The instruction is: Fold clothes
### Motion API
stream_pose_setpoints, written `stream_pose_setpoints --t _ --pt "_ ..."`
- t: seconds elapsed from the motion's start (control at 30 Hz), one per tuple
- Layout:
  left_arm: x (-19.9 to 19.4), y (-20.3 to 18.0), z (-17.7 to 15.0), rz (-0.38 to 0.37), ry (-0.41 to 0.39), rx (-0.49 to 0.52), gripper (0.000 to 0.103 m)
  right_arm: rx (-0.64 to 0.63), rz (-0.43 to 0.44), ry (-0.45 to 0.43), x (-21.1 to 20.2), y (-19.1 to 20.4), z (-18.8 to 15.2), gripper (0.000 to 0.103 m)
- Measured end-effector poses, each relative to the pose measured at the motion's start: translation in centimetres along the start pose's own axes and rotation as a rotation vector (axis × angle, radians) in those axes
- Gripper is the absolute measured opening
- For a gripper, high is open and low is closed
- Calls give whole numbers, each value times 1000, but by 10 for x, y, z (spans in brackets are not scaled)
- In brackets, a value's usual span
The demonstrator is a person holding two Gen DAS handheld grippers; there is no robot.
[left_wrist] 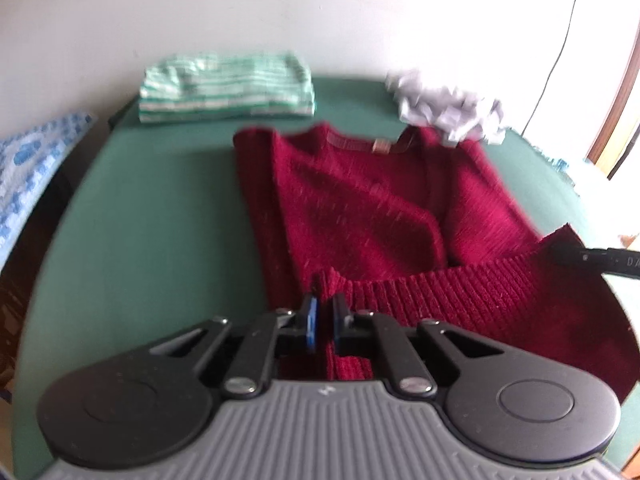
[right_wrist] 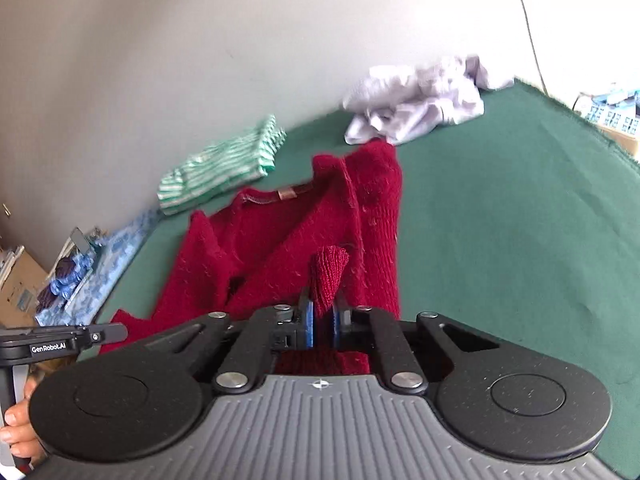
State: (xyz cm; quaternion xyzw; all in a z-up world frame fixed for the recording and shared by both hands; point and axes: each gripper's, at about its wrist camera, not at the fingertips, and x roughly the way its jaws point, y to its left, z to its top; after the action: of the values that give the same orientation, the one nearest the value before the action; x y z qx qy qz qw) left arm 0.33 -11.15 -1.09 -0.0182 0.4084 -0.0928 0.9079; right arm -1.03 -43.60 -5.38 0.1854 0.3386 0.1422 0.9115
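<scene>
— So, running left to right across the table, what did you count?

— Three garments on one green cloth. Far left at the back sat one folded green-and-white striped piece, close to the wall. In the middle lay one dark red knitted sweater, neck and label toward the wall, its sleeves folded in over the body. At the back right was one crumpled white garment, touching the sweater's far right shoulder.

— And off the table?

— One blue-patterned fabric beyond the left edge. From the right wrist camera I also saw cardboard boxes past both sides, though too blurred for me to count.

— How were your two grippers?

— I had the left gripper at the sweater's ribbed hem, its blue-padded fingers brought together with a fold of red knit pinched between them. The right gripper was clamped the same way on the hem's other end; a tongue of ribbed knit stood up between its pads. Each one showed in the other's camera as a black bar at the frame edge.

— Any person visible?

— One hand, low at the left of the right wrist view, wrapped around the left gripper's handle.

— Where was the hem?

— Lifted off the cloth at both ends, nearest me, while the rest of the sweater lay on the table.
</scene>
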Motion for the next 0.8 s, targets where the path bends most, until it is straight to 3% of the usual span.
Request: stream_pose_setpoints --t 0.13,0.2,0.27,0.33,0.43,0.5,0.57,0.63,0.73,0.8 --pt "9 -1 -6 16 -9 19 6 -32 -3 16 18 -8 -8 9" --pt "6 -1 -5 18 -3 26 10 -31 2 28 16 -7 -4 15" --pt "5 -6 -2 97 20 69 32 -75 -18 39 13 -1 2 31" --pt "-2 -14 1 171 22 106 35 -153 -97 -6 0 9 7 38" --pt "-8 -27 3 229 32 119 45 -312 -187 -92 -22 31 9 38" --pt "-2 -41 2 296 49 150 47 -350 -115 -112 -30 40 8 33" --pt "8 -50 1 334 77 164 49 -382 -42 -63 -24 49 3 30" --pt "14 -54 -1 350 80 154 48 -411 -40 -12 -9 51 -5 28" --pt "15 -54 -1 349 82 140 45 -351 -115 56 18 32 -8 26" --pt "15 -51 0 345 87 120 46 -266 -108 23 20 15 -2 25"
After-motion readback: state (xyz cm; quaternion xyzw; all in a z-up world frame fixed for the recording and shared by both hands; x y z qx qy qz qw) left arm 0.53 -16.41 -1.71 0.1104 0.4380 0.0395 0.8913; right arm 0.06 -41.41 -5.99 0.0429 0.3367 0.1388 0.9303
